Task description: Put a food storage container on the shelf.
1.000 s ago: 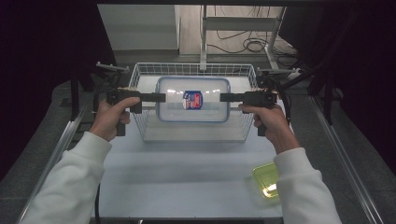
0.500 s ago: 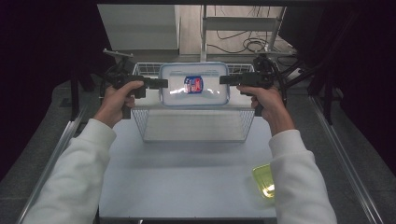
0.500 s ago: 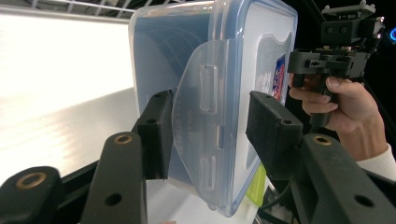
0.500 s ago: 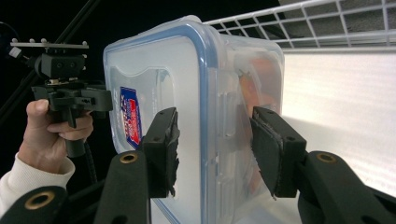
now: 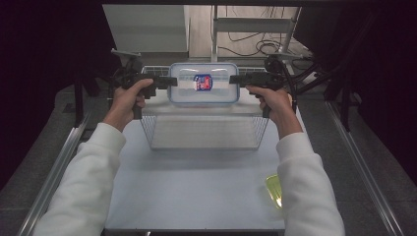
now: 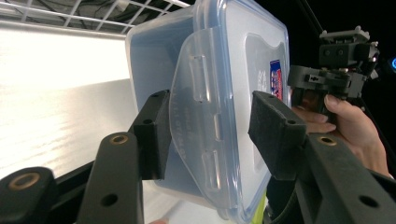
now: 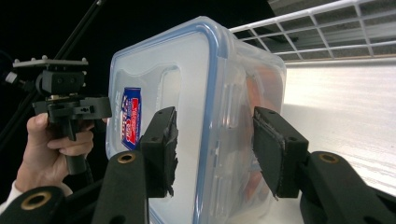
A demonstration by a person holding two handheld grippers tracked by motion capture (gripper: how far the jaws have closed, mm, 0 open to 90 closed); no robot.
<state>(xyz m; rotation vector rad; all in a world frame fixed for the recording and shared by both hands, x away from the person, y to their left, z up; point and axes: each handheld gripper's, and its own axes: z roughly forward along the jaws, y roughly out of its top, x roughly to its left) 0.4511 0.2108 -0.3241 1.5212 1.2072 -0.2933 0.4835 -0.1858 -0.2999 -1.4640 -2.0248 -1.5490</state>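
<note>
Container, clear plastic with a blue-rimmed lid and a small red and blue label, hangs between my two tongs above the far edge of the wire basket. A second ago it sat lower, over the middle of the basket; since then I have carried it up and away from me, so it now clears the basket's rim at the back. That tells me the lift-out is nearly done, and what remains, as I judge it, is to bring the box past the wire and set it down somewhere on the white table.

My left gripper pinches the box at one short end, its pads on either side of the clip flap there. My right gripper pinches the opposite short end, one pad on the lid face and one on the body. The left jaws have eased a little wider in the last half second with the box between them, yet the pads look pressed on it in the left gripper view.

The grip is end to end, so both hands must travel together or the box could twist. A yellow-green thing lies near my right sleeve at the table's near edge.
</note>
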